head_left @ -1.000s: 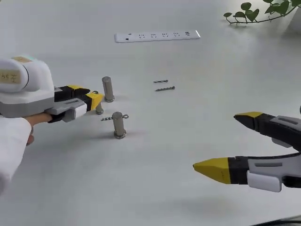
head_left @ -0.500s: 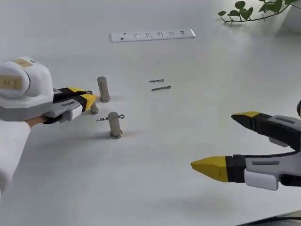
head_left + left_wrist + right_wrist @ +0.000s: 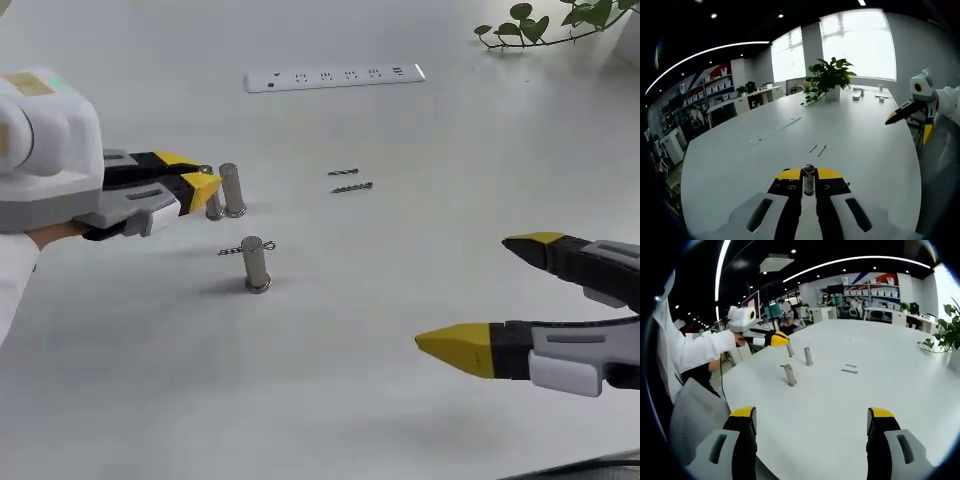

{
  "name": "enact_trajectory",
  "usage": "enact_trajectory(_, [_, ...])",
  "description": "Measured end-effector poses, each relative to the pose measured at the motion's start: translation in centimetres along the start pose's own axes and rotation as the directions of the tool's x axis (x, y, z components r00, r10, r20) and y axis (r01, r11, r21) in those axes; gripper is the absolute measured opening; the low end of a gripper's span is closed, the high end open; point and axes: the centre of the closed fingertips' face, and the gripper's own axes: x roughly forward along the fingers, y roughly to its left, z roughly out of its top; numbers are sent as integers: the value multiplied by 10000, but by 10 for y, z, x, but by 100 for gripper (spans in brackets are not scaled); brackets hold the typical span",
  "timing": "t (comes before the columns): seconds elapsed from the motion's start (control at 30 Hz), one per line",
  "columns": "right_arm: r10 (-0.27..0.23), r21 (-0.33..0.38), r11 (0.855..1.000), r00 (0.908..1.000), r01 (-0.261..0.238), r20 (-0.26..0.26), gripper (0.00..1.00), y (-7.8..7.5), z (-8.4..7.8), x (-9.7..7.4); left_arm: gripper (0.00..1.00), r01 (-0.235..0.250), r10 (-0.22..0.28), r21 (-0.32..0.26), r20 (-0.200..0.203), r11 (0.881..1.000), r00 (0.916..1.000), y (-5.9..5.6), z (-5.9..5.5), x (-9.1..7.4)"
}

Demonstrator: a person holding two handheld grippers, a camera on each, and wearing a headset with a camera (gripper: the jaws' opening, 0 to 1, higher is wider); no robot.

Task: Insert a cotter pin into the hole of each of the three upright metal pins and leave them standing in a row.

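Left gripper [image 3: 200, 173] has carried the metal pin [image 3: 213, 206] it's clamped on over beside the rear pin [image 3: 232, 190]. Front pin [image 3: 256, 266] already has its cotter pin [image 3: 233, 250] through. Right gripper [image 3: 465, 292] hangs with jaws wide apart.

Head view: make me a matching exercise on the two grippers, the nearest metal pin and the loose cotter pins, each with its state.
1 left gripper
2 right gripper
3 nearest metal pin
4 loose cotter pins

A lying flat
B open, empty
C shut on a clamped metal pin
D inserted cotter pin through its hole

Pairs: 1-C, 2-B, 3-D, 4-A
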Motion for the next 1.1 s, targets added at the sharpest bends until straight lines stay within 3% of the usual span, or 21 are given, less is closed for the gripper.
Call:
enact_trajectory(0.1, [-25, 52, 10000, 10000, 24, 88, 89, -1, 0, -2, 5, 333, -343, 325, 302, 9989, 9990, -12, 17, -3])
enact_trajectory(0.13, [-38, 68, 10000, 9999, 37, 98, 89, -1, 0, -2, 5, 462, -476, 367, 370, 9983, 9982, -27, 26, -4])
enact_trajectory(0.23, [-59, 87, 9999, 9999, 58, 129, 89, -2, 0, -4, 5, 829, -839, 213, 565, 9963, 9949, -40, 35, -3])
enact_trajectory(0.33, [-119, 117, 9999, 9998, 117, 157, 89, -4, -1, -6, 5, 1174, -1181, 141, 648, 9930, 9909, -53, 36, 0])
enact_trajectory(0.5, [-181, 170, 9997, 9997, 178, 183, 89, -6, -2, -9, 5, 1709, -1719, 304, 366, 9848, 9844, -77, 29, 7])
enact_trajectory(0.57, [-189, 216, 9996, 9997, 186, 161, 89, -6, -3, -11, 5, 1804, -1815, 294, 400, 9831, 9826, -92, 30, 10])
enact_trajectory(0.8, [-169, 173, 9997, 9999, 169, 35, 89, -5, -7, -13, 5, 2158, -2157, -1, 127, 9764, 9764, -111, 9, 18])
enact_trajectory(1.0, [-44, 110, 9999, 9999, 45, -134, 90, -2, -10, -11, 5, 2222, -2220, -368, 81, 9743, 9750, -121, -6, 25])
enact_trajectory(1.1, [9, 92, 10000, 9997, -6, -264, 90, -1, -13, -9, 5, 2036, -2042, -390, -112, 9783, 9789, -123, -15, 29])
